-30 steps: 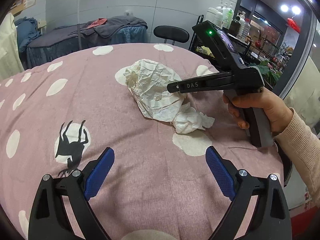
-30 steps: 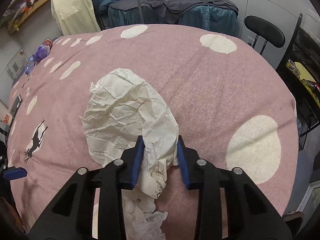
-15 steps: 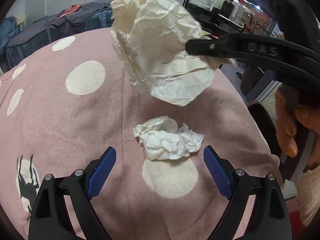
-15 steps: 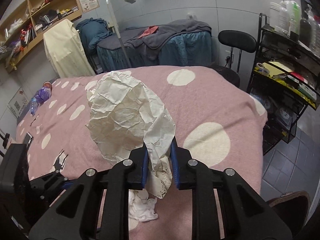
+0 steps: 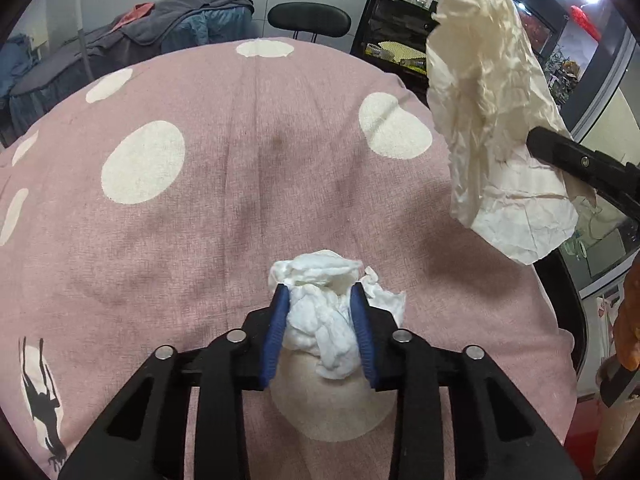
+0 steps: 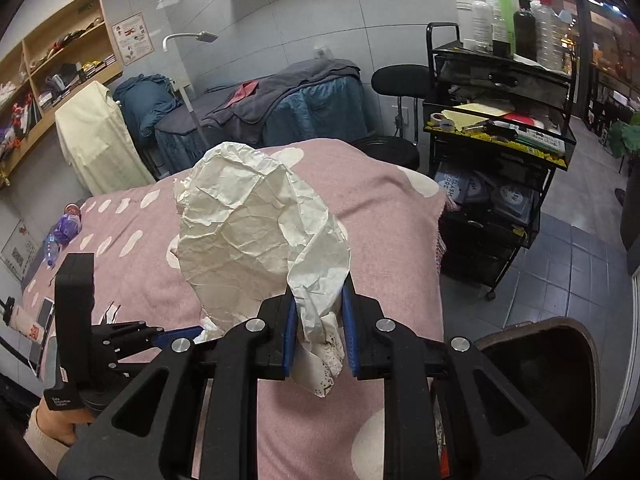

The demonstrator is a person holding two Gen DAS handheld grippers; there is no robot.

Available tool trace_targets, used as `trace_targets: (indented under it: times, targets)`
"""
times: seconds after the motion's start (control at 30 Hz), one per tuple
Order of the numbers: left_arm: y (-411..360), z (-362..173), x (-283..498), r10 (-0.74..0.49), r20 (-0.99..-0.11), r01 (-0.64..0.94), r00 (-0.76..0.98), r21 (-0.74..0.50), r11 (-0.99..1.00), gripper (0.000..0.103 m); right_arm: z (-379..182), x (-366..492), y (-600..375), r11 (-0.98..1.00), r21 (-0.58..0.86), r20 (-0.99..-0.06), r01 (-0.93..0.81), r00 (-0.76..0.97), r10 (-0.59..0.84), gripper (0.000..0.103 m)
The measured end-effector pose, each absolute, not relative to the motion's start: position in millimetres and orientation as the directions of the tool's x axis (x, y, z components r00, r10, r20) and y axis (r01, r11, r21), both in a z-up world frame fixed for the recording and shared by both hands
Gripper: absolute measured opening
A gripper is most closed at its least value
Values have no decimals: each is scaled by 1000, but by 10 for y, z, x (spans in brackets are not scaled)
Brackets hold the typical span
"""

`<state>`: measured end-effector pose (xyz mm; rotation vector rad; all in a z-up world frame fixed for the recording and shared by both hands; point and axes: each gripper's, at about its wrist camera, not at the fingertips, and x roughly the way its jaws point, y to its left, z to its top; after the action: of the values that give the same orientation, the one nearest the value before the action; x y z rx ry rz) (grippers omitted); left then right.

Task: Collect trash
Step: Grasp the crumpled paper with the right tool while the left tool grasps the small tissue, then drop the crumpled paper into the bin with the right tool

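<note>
Tissue (image 5: pixel 320 320), a white wad, is clamped between the blue pads of the left gripper (image 5: pixel 320 330), low over the pink spotted blanket (image 5: pixel 224 184) near its right edge. Crumpled paper (image 6: pixel 260 236) is pinched at its lower tail by the right gripper (image 6: pixel 318 328) and held up clear of the blanket. No writing can be read with certainty; small white lettering on the left gripper's handle is too blurred. Only the right wrist view shows a cart (image 6: pixel 500 136) with bottles, wall shelves and a dark bin (image 6: pixel 540 364) at the blanket's right edge.
</note>
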<state>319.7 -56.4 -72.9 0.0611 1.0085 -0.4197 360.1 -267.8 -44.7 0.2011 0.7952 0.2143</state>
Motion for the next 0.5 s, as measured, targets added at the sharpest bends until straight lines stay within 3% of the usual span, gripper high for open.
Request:
trace_targets:
  times: [0.07, 0.5]
  targets:
    - [-540, -660, 3074, -300, -818, 368, 491, -117, 922, 18, -446, 3514, -2742, 958, 268, -677, -103, 687, 263, 20]
    - [-550, -257, 2518, -360, -724, 386, 589, -140, 912, 13, -390, 2900, -3060, 952, 301, -646, -63, 721, 252, 20]
